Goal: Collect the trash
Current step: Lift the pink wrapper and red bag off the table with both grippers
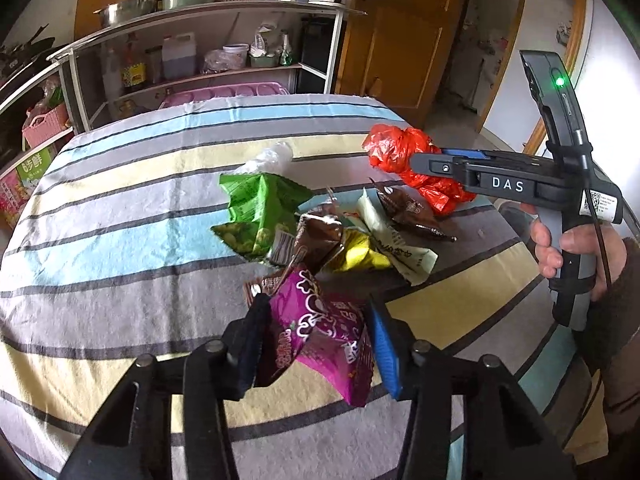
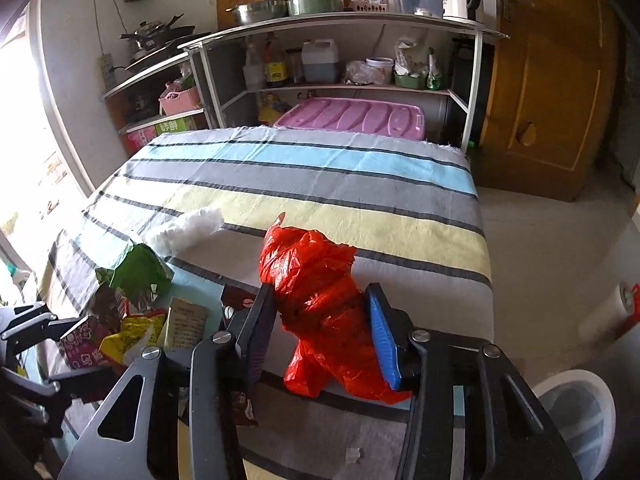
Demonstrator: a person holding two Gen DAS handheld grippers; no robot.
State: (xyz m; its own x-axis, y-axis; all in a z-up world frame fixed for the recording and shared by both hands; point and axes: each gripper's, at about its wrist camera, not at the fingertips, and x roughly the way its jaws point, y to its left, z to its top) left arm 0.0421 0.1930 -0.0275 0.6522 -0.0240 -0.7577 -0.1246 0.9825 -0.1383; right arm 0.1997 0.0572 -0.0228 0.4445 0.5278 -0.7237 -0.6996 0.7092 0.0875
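The purple snack wrapper (image 1: pixel 320 340), crinkled foil with white lettering, sits at the near edge of the litter heap, clamped between the pads of the left tool (image 1: pixel 316 340), one dark, one blue. To the right, the red plastic bag (image 2: pixel 324 304), thin, glossy and bunched into a lump, is pinched between the jaws of the right tool (image 2: pixel 320 332); a hand (image 1: pixel 568 252) in a dark sleeve grips that tool's handle. Between and beyond them lies the rest of the pile: a green snack bag (image 1: pixel 260 212) torn open, a brown wrapper (image 1: pixel 320 236), a yellow wrapper (image 1: pixel 360 256), a pale paper sleeve (image 1: pixel 392 240) and a clear crumpled bag (image 1: pixel 268 160) farther back. Everything rests on the surface, under a striped cloth (image 1: pixel 140 184) of blue, grey and cream bands. Past the far edge stand a metal shelf rack (image 2: pixel 340 28) crowded with bottles and pans, a pink plastic lid (image 2: pixel 352 116), and a wooden door (image 2: pixel 552 80) at right.
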